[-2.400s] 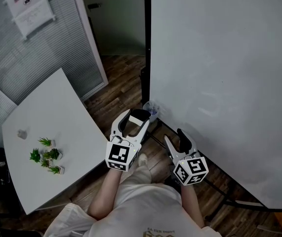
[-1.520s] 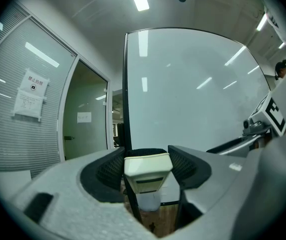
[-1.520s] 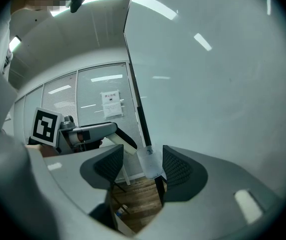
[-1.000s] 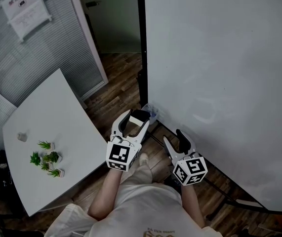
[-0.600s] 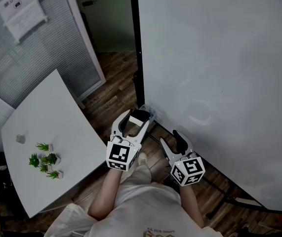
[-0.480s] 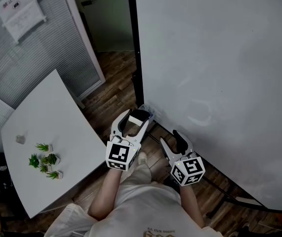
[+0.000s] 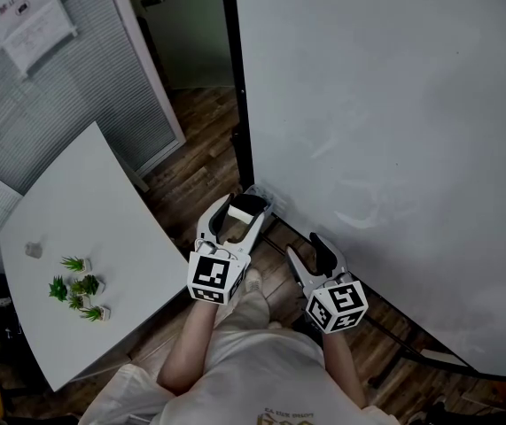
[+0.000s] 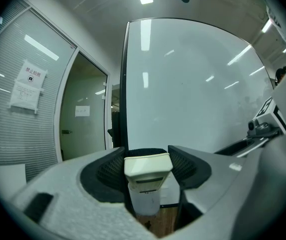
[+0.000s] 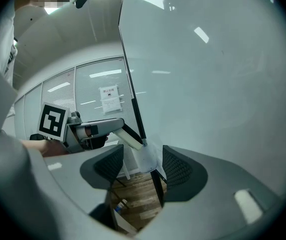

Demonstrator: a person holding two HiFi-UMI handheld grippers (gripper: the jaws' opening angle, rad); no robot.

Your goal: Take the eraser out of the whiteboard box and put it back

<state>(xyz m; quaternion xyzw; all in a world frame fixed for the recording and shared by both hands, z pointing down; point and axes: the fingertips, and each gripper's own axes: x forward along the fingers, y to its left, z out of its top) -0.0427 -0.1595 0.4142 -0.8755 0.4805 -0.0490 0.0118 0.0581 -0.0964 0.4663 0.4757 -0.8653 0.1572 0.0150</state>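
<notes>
**Office corner by the whiteboard: eraser clamped at the box's mouth**

Dark wooden floor (image 7: 201, 162) runs through the middle of this office corner, seen from above. On the far left stands a white table (image 7: 75, 202) with a small cluster of green plants (image 7: 79, 286) near its edge. Behind it is a wall of blinds (image 7: 84, 87) with a paper notice (image 7: 27, 14) fixed to it, and a doorway (image 7: 182, 25) opens just to the right of that.

Below, a person in a light shirt (image 7: 261, 370) holds out both arms. The left gripper (image 7: 241, 211) points level toward the whiteboard's lower left corner. Its jaws are clamped on a cream eraser (image 8: 148, 168), the dark ribbed pads pressing on both of its sides. The eraser slants forward and down from the pads. Its far end meets the top of the clear plastic box (image 9: 147, 158), which hangs at the foot of the board's black frame. How far the eraser's end sits inside the box cannot be told.

Just to the right and a little nearer the person, the right gripper (image 7: 305, 246) hangs with its jaws apart. Nothing is between the pads; only the floor, the box and the board's frame show through the gap.

Filling the right side is the large whiteboard (image 7: 394, 131), its surface blank apart from light reflections.
</notes>
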